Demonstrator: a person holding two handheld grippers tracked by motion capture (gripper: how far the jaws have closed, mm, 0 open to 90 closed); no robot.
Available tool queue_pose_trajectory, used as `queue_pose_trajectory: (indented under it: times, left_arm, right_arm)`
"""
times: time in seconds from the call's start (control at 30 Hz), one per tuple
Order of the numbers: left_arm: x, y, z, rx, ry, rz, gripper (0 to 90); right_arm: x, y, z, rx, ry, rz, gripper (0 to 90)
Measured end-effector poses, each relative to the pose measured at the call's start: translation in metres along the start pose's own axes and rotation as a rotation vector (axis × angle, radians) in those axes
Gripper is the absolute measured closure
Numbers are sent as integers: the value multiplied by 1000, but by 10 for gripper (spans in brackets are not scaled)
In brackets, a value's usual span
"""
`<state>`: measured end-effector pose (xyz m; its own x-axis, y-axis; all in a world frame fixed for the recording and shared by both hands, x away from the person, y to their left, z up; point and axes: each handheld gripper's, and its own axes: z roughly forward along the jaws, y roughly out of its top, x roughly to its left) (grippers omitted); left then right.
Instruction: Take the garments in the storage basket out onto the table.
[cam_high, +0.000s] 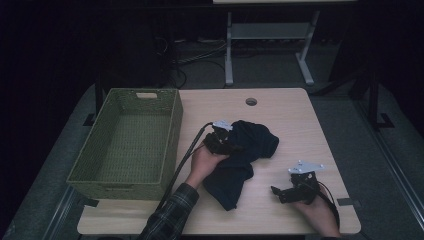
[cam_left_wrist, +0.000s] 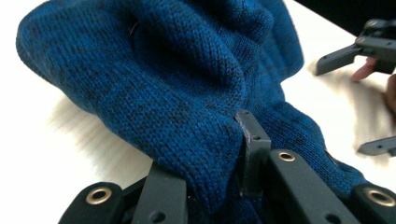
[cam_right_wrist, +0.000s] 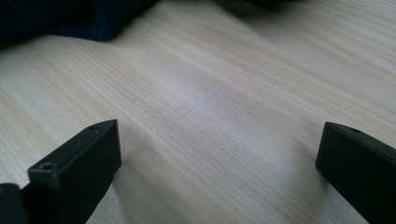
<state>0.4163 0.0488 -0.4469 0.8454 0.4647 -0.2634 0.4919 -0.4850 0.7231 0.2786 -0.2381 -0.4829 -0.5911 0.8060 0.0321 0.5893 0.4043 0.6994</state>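
Observation:
A dark blue knitted garment (cam_high: 245, 150) lies crumpled in the middle of the wooden table (cam_high: 300, 115). My left gripper (cam_high: 231, 145) is at the garment's left side, shut on a bunched fold of it. In the left gripper view the knit (cam_left_wrist: 187, 79) bulges up between the jaws of the left gripper (cam_left_wrist: 205, 163) and covers one jaw. My right gripper (cam_high: 276, 194) rests low near the front right of the table, to the right of the garment and apart from it. It stands open, with bare wood between the jaws of the right gripper (cam_right_wrist: 219, 154). The garment's edge (cam_right_wrist: 70, 18) lies beyond them.
A green woven basket (cam_high: 172, 135) stands empty on the table's left, close to my left hand. A round cable hole (cam_high: 251, 101) sits near the far edge. The right gripper (cam_left_wrist: 341, 109) shows past the garment in the left gripper view. A desk frame (cam_high: 270, 35) stands behind.

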Motion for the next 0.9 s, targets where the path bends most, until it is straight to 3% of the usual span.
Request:
queue_pose_trajectory:
  times: [0.37,0.7,0.9]
  left_arm:
    - [7,-8,3,49,74,12,695]
    - [4,-2,-16,56,163,48,468]
    - [-3,0,-28,58,213,67,380]
  right_arm:
    - [0,0,0,0,0,0,0]
    - [0,0,0,0,0,0,0]
    - [0,0,0,0,0,1,0]
